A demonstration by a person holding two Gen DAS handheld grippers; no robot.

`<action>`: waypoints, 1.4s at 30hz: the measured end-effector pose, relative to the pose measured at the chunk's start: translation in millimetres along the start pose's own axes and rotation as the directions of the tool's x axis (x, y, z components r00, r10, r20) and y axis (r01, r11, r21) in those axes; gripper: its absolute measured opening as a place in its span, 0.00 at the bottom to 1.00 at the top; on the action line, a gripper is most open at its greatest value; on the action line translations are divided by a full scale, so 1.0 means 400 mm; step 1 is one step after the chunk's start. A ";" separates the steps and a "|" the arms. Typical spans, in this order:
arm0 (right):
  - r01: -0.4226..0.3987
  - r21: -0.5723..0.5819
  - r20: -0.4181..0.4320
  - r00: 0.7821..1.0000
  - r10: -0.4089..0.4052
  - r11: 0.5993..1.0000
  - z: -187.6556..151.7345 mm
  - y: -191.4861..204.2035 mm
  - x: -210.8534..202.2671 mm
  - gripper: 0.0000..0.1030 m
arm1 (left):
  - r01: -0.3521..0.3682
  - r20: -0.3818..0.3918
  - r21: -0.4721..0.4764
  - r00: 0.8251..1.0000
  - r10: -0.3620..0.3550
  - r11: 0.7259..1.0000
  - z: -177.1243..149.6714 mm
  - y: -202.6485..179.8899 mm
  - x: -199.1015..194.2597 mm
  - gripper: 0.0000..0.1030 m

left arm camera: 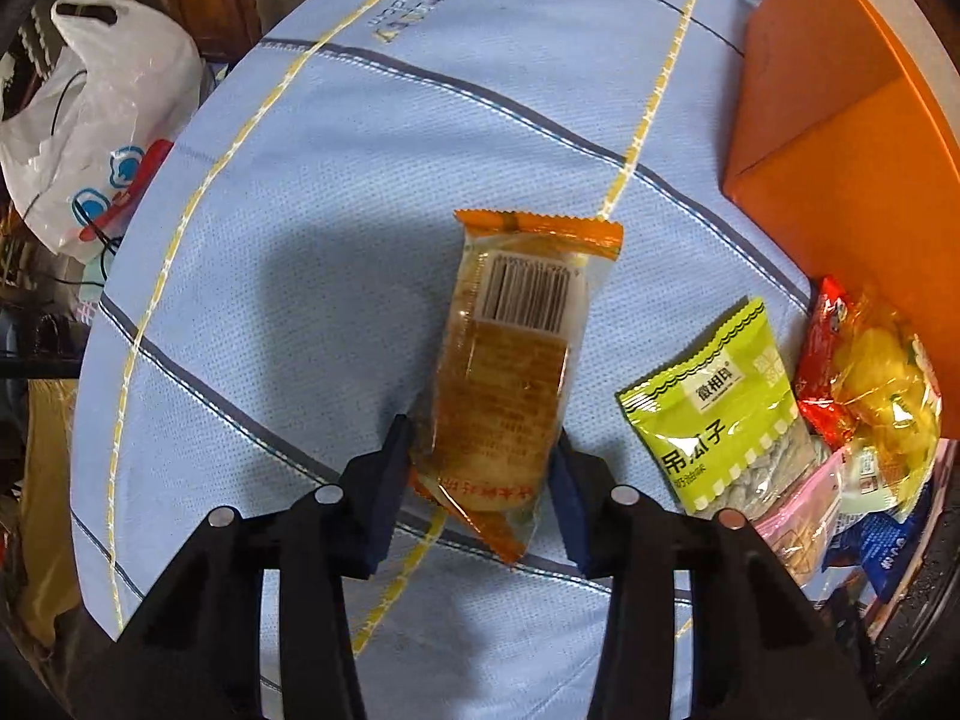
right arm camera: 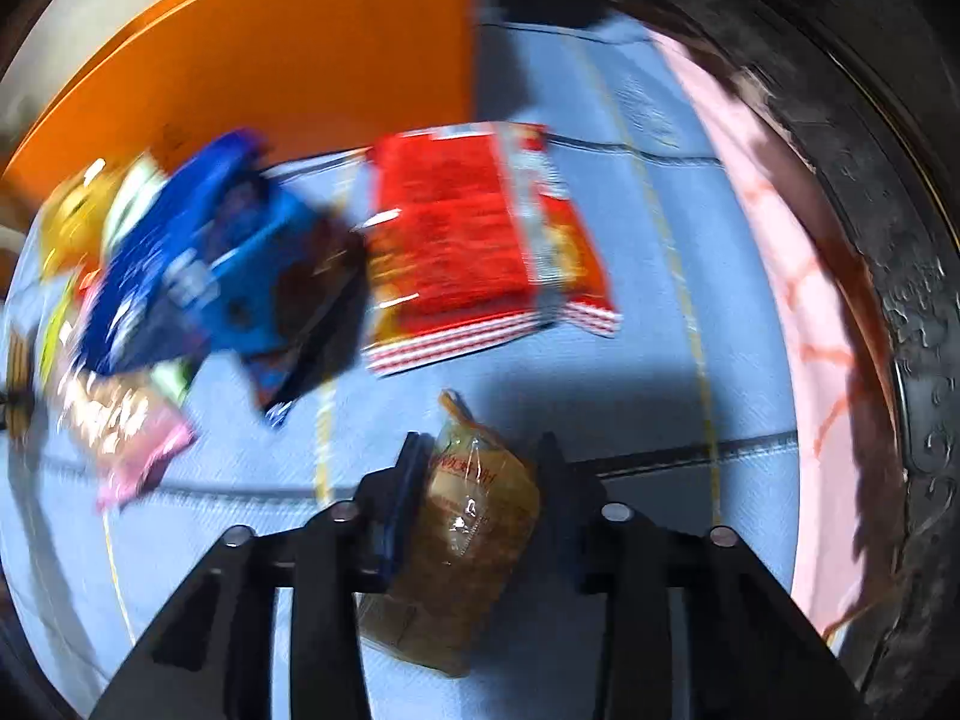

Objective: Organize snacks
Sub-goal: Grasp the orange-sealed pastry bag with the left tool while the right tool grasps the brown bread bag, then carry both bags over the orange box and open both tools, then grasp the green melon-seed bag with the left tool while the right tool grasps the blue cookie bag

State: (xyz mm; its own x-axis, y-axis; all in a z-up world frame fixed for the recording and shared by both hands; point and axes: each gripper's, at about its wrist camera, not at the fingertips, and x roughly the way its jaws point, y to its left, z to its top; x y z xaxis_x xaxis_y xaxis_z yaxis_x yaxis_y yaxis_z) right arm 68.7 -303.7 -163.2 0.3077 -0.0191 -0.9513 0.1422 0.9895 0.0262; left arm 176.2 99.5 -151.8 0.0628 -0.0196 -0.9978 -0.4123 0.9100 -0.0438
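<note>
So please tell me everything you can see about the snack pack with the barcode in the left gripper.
The pack is a long clear plastic wrapper with orange crimped ends, showing a pale golden cake or biscuit inside. A white barcode label and small orange print face the camera. The left gripper grips its near end between both fingers, and the far end points away over the blue cloth. Nothing else touches it.

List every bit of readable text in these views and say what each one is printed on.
"徽相氏": brand box on the green seed packet.
"吊瓜子": large characters on the same packet.
Barcode and orange print on the cake packet in the left gripper: too small to read.
Logo on the blue cloth: upside down, illegible.
Packet in the right gripper, red bag, blue bag: blurred.
</note>
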 end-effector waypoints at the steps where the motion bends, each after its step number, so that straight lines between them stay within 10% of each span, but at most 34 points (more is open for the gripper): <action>1: -0.015 -0.003 -0.002 1.000 0.015 1.000 -0.006 -0.001 -0.006 0.35 | 0.006 -0.004 0.000 1.000 -0.006 1.000 0.017 0.012 0.000 0.43; 10: -0.232 0.001 0.128 0.965 0.230 0.973 0.009 -0.025 -0.175 0.35 | 0.029 0.084 0.094 0.996 -0.037 0.995 0.032 0.028 -0.056 0.37; 23: -0.198 -0.103 0.393 0.892 0.223 0.975 0.369 0.033 -0.289 0.36 | 0.078 0.312 0.324 0.932 -0.185 0.943 0.086 -0.221 -0.350 0.37; 33: -0.167 -0.038 0.399 0.901 0.168 0.985 0.561 0.056 -0.180 0.36 | 0.048 0.284 0.403 0.943 -0.174 0.914 0.227 -0.461 -0.277 0.38; 35: -0.151 -0.010 0.439 0.887 0.141 0.988 0.581 0.051 -0.174 0.40 | 0.047 0.282 0.401 0.944 -0.173 0.915 0.244 -0.485 -0.265 0.42; 37: -0.127 0.011 0.482 0.869 0.106 0.992 0.594 0.046 -0.175 0.73 | 0.043 0.310 0.401 0.934 -0.179 0.915 0.249 -0.493 -0.266 0.89; 39: -0.089 0.032 0.531 0.845 0.058 0.996 0.575 0.043 -0.203 0.96 | -0.006 0.394 0.397 0.904 -0.164 0.918 0.232 -0.482 -0.289 0.93; 42: -0.028 -0.030 0.577 0.816 0.041 0.999 0.514 0.057 -0.238 0.96 | -0.042 0.409 0.424 0.900 -0.150 0.905 0.202 -0.446 -0.298 0.94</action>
State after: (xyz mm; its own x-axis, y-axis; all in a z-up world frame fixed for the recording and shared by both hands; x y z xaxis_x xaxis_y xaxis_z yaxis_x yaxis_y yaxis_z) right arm 236.1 -308.9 -8.8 0.7994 -0.0580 -0.5980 0.1048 0.9935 0.0438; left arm 315.7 -27.0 -21.1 0.4902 0.0153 -0.8715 0.0095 0.9997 0.0229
